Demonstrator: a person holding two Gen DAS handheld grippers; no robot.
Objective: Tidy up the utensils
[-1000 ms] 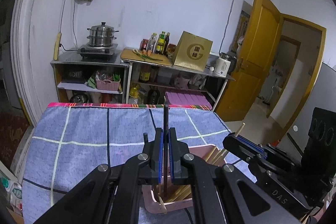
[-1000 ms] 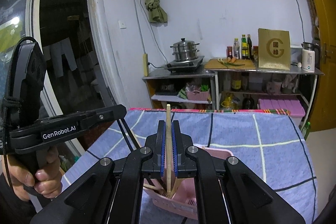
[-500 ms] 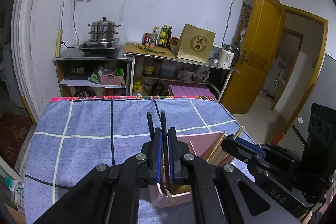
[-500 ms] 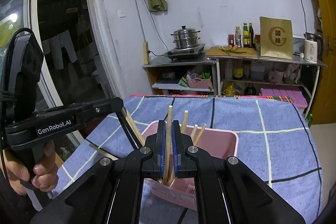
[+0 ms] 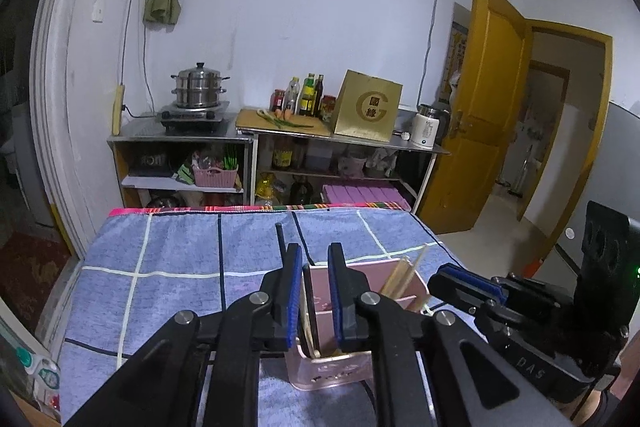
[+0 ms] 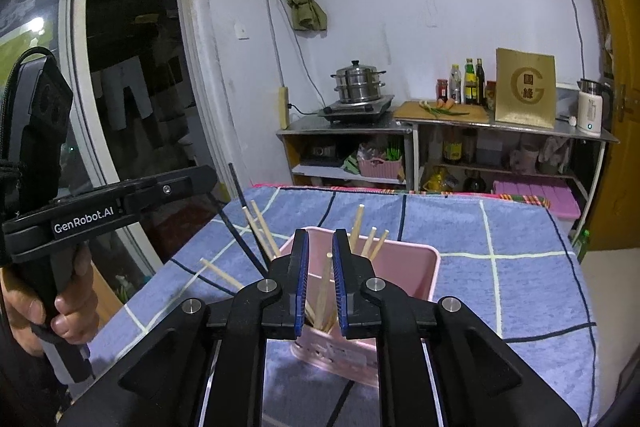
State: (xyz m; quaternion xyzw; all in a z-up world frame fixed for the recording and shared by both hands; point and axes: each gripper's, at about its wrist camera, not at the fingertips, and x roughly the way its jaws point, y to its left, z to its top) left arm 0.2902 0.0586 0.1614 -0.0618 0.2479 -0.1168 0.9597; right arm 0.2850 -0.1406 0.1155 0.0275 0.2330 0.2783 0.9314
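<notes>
Both chopsticks have been released: the left gripper (image 5: pixel 314 291) and right gripper (image 6: pixel 320 283) are now parted over the bin (image 6: pixel 420 267); no loose utensils are seen.

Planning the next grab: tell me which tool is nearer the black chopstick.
Left. The left tool is open with the black chopstick just beside its left finger; the right tool is open farther right over the pink bin, around a wooden chopstick.

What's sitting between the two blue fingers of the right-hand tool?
In the right wrist view, a wooden chopstick stands loose in the gap of the open right gripper, its lower end down in the pink holder.
</notes>
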